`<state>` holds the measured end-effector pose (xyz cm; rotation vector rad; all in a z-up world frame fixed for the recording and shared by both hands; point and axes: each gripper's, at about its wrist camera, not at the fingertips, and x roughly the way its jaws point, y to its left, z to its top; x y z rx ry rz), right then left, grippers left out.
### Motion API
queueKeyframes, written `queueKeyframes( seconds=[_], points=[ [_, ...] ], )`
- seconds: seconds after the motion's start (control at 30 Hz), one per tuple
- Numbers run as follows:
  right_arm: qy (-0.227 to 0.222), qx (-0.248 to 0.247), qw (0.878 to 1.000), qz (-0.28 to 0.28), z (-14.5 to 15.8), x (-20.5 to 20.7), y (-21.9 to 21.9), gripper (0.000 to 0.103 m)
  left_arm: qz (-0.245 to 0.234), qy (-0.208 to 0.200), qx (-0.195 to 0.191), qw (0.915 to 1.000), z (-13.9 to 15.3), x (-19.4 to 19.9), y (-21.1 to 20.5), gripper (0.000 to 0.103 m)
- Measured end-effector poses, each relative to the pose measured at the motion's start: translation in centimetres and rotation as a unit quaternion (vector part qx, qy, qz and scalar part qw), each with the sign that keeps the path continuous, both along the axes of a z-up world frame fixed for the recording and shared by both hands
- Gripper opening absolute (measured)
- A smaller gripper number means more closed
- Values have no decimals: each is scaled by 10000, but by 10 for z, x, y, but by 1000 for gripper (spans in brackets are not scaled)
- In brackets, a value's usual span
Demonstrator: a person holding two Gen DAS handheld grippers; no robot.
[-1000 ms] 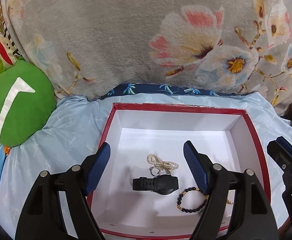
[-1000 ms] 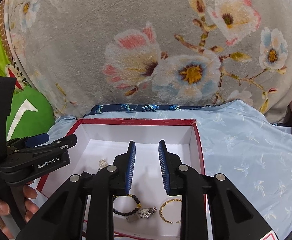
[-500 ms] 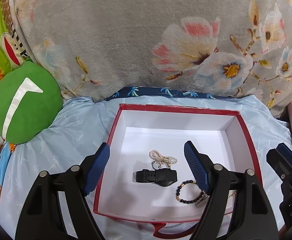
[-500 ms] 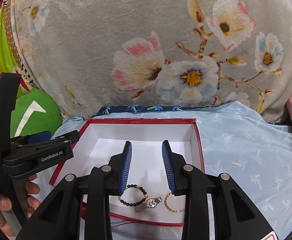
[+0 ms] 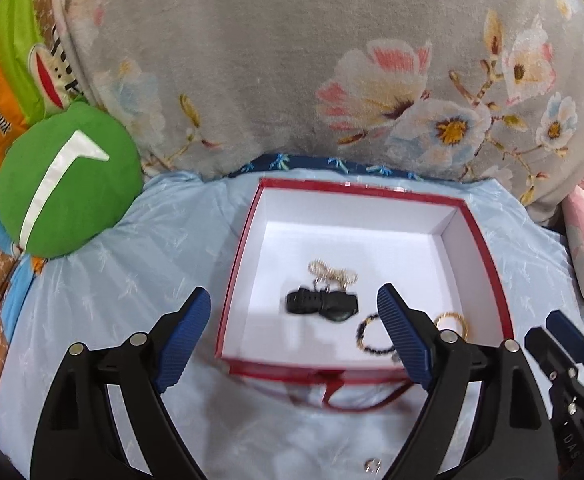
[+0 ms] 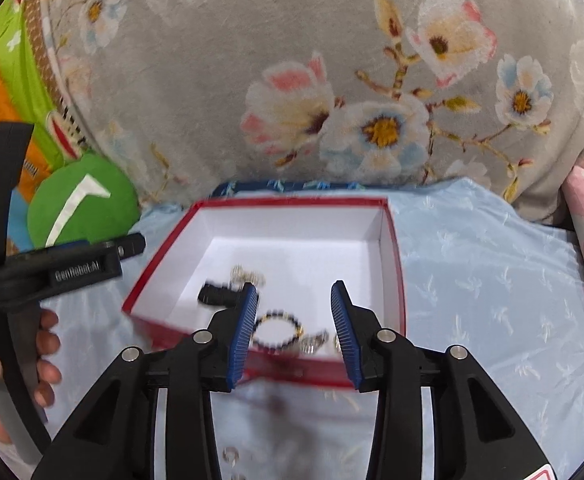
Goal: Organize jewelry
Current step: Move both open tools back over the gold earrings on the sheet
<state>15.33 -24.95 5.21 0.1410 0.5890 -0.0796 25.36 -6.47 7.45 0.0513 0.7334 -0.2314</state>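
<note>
Both grippers, left gripper [image 5: 294, 334] and right gripper [image 6: 294, 334], had backed away from our red-walled white cardboard box [image 5: 468, 216] on the bed, jaws opening with nothing between them, leaving the black wristwatch [image 5: 324, 305] and black-and-gold beaded bracelet [image 6: 278, 330] inside, so that drop looked finished.

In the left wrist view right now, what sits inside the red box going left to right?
Black watch → dark beaded bracelet → gold bangle. The pearl strand lies just behind the watch, so its place in the order is unclear. All lie on the floor of the red box.
</note>
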Motion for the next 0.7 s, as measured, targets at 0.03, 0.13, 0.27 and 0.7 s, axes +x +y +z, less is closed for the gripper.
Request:
queueKeyframes(
  seconds=[0.03, 0.13, 0.27, 0.7],
  points=[
    [104, -42, 9999, 38, -8, -7, 4, 38, 20, 26, 32, 10000, -4, -5, 3, 83],
    [431, -66, 9989, 162, -36, -29, 16, 38, 91, 249, 15, 9996, -26, -27, 22, 83],
    [899, -29, 9953, 346, -76, -52, 33, 38, 208, 508, 211, 9983, -58, -54, 40, 83],
    [1689, 60, 9833, 681, -148, -60, 74, 35, 337, 1368, 415, 9892, -131, -108, 73, 83]
  ],
)
